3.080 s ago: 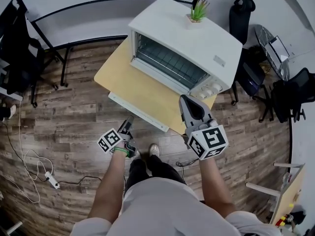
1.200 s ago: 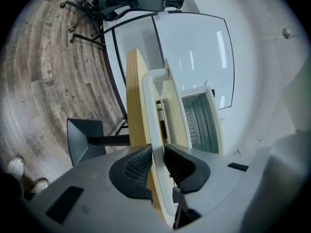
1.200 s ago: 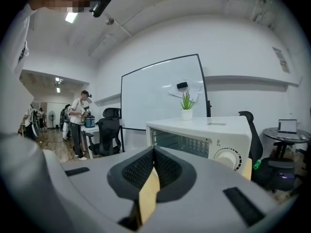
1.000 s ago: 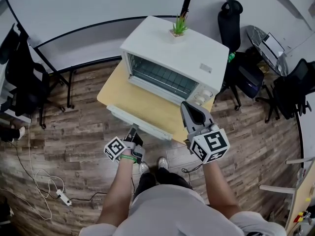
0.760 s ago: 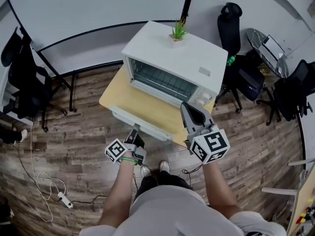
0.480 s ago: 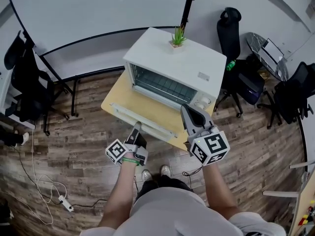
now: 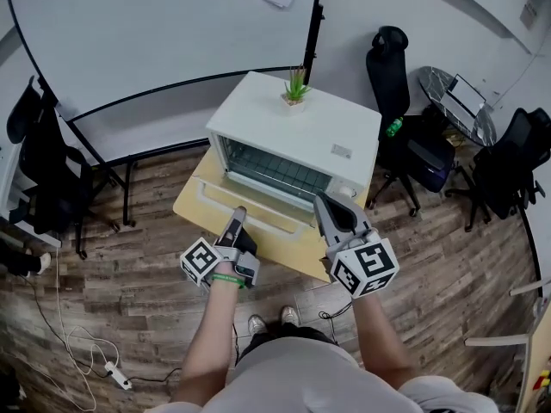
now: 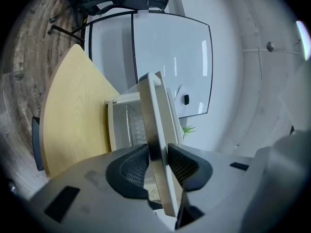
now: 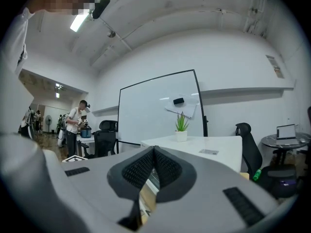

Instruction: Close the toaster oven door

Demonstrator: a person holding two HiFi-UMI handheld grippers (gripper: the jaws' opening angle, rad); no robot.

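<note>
A white toaster oven (image 7: 293,136) stands on a small wooden table (image 7: 280,249) with its glass door (image 7: 263,207) tilted partway up. In the head view my left gripper (image 7: 239,214) is at the door's front edge. In the left gripper view the door's edge (image 8: 155,110) runs between the two pads and fills the gap of my left gripper (image 8: 158,147). Its jaws have just been opening a little, with the door's edge still between them. The oven's inside (image 8: 127,125) shows behind. My right gripper (image 7: 320,199) hovers at the oven's right front corner, shut and empty (image 9: 154,149).
A small potted plant (image 7: 295,89) sits on the oven's top. A whiteboard on a black frame (image 7: 129,33) stands behind the table. Black office chairs (image 7: 387,58) are at the right, another (image 7: 39,170) at the left. Wooden floor surrounds the table.
The door has swung up from hanging low off the table's edge to a raised tilt near the oven's front. My left gripper rose with it. The right gripper rose slightly.
</note>
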